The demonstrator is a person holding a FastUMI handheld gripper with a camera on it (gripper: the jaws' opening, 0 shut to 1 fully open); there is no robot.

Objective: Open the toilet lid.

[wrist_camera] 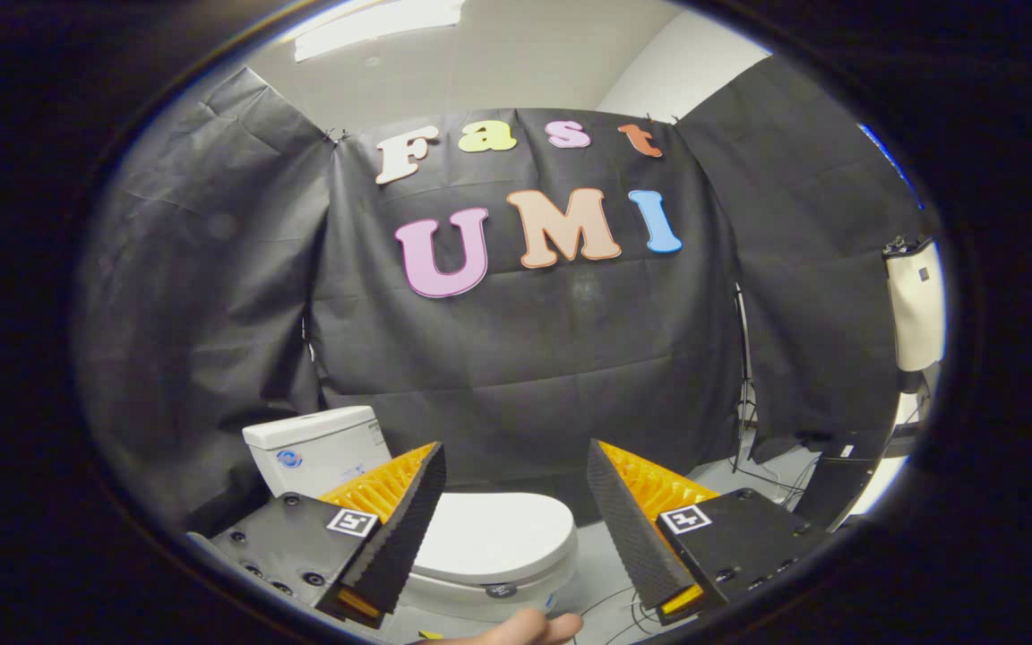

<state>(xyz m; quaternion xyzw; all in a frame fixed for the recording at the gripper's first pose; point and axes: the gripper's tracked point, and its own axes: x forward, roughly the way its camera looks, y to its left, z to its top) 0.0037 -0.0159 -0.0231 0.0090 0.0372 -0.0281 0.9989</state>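
Observation:
A white toilet stands on the floor against the booth wall, its tank (319,448) behind my left finger. Its lid (494,533) lies flat and closed over the bowl, showing in the gap between my fingers and a little below them. My gripper (516,466) hovers above the toilet, open wide, nothing between its fingers. The left finger (399,528) covers the lid's left part. A small dark round mark (500,590) sits on the bowl's front rim.
A person's hand (516,629) shows just under the toilet's front. Thin cables (610,605) trail over the grey floor to the right of the bowl. A stand with a white box (915,305) and dark equipment (829,475) stand at the far right.

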